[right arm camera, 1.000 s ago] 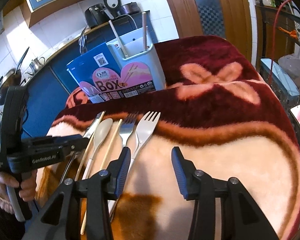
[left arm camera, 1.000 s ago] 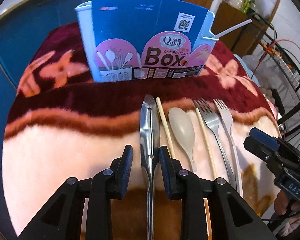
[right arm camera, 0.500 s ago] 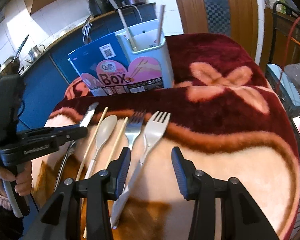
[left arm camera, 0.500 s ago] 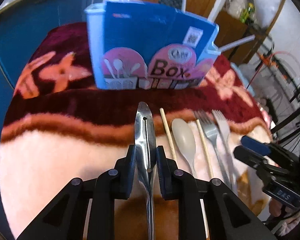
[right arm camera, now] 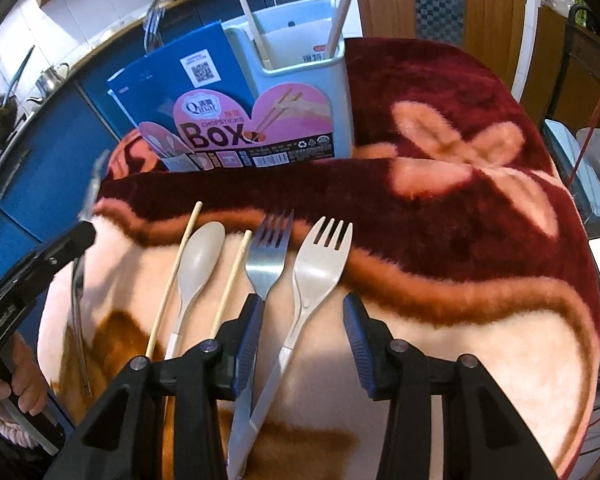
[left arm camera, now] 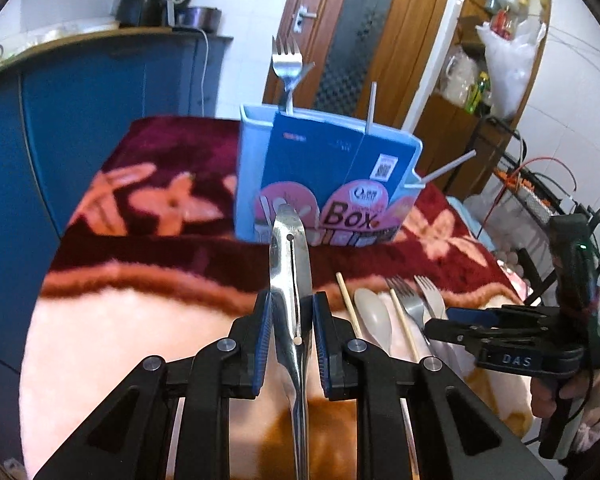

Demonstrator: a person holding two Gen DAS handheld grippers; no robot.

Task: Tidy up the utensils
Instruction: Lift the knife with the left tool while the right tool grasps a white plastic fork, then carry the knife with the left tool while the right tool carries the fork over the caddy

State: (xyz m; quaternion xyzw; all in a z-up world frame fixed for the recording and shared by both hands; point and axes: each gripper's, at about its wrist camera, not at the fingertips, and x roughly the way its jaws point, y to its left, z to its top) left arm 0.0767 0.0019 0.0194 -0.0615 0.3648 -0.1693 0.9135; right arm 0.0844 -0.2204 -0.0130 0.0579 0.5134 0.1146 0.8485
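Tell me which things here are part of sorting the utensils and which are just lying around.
Part of the job: metal tongs in the left gripper, chopsticks, spoon, metal fork, plastic fork, utensil box, right gripper.

Just around: blanket, kettle, plastic bag.

Upper left, a blue cabinet (left arm camera: 100,92) carries a black appliance (left arm camera: 140,2); a wooden door (left arm camera: 340,32) stands centre — shelves (left arm camera: 496,52) with a white bag (left arm camera: 508,64) upper right.

Shiny steel tongs (left arm camera: 291,280) up off the blanket, tip aimed at the blue chopstick box (left arm camera: 324,184). In front of that box: two chopsticks (right arm camera: 172,280), beige spoon (right arm camera: 198,264), steel fork (right arm camera: 266,256), white plastic fork (right arm camera: 316,264).
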